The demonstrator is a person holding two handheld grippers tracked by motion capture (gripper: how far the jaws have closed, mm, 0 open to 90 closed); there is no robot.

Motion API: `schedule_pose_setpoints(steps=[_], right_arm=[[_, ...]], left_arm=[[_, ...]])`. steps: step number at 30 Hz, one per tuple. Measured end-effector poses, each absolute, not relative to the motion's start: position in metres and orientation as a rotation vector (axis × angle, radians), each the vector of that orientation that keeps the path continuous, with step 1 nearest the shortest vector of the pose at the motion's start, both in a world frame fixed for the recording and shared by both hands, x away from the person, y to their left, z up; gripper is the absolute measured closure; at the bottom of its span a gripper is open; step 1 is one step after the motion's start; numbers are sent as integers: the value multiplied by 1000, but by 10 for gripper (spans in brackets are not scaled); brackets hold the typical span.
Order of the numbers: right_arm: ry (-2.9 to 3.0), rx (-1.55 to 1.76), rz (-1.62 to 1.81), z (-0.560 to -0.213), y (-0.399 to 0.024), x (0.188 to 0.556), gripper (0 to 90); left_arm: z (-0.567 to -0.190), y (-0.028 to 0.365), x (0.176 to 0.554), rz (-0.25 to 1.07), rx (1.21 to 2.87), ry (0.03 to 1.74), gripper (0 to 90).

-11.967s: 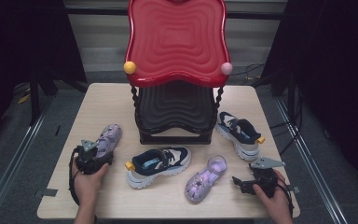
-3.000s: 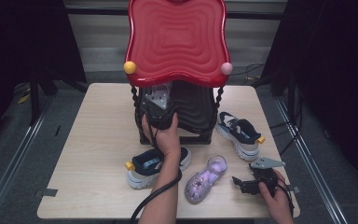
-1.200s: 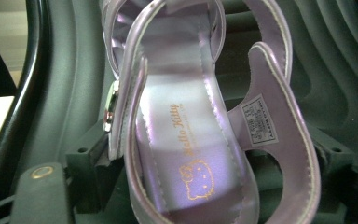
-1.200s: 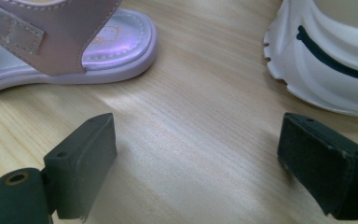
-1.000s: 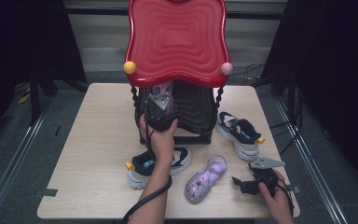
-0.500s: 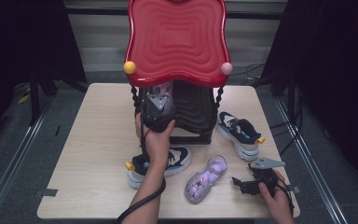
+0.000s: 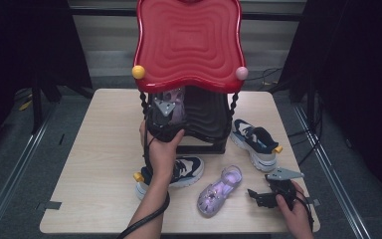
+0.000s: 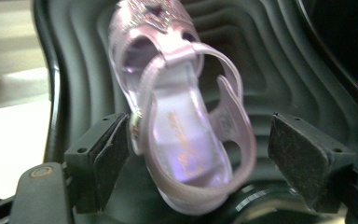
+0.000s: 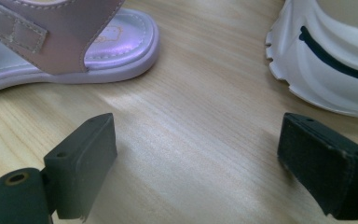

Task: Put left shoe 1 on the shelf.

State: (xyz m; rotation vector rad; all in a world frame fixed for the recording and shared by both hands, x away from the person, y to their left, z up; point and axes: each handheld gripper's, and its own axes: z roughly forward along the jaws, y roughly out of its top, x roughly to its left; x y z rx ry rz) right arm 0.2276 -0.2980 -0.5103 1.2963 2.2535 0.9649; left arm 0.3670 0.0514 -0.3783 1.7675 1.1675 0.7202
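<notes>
1. High view: the left gripper (image 7: 165, 115) is raised to the black lower shelf (image 7: 210, 119) of a rack under a red wavy top (image 7: 188, 42), with a lilac sandal (image 7: 175, 104) at its tip.
2. Left gripper view: that sandal (image 8: 182, 116) sits on the black ribbed shelf (image 8: 279, 70) between the jaws. The left pad is at its edge, the right pad stands clear, so the gripper is released.
3. Right gripper (image 7: 258, 195) rests low on the table (image 7: 94, 149), jaws spread wide over bare wood with nothing between them.
4. Second lilac sandal (image 7: 219, 190) lies just beside it.
5. One dark sneaker (image 7: 179, 170) lies under the left forearm, another (image 7: 256, 143) right of the rack.
</notes>
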Motion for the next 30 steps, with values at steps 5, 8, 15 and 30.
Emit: schedule_pose_setpoints(steps=[5,8,15,30], right_arm=[[2254,1296,965,-510,-298,228,112],[2253,1297,965,-510,-298,228,112],[2253,1297,965,-510,-298,228,112],[2253,1296,965,-510,-298,228,112]], left_arm=[[-379,53,366,687,1810,1147,201],[-380,55,364,661,1838,1137,202],[-383,64,360,612,1871,1119,202],[-386,85,347,499,1945,1030,207]])
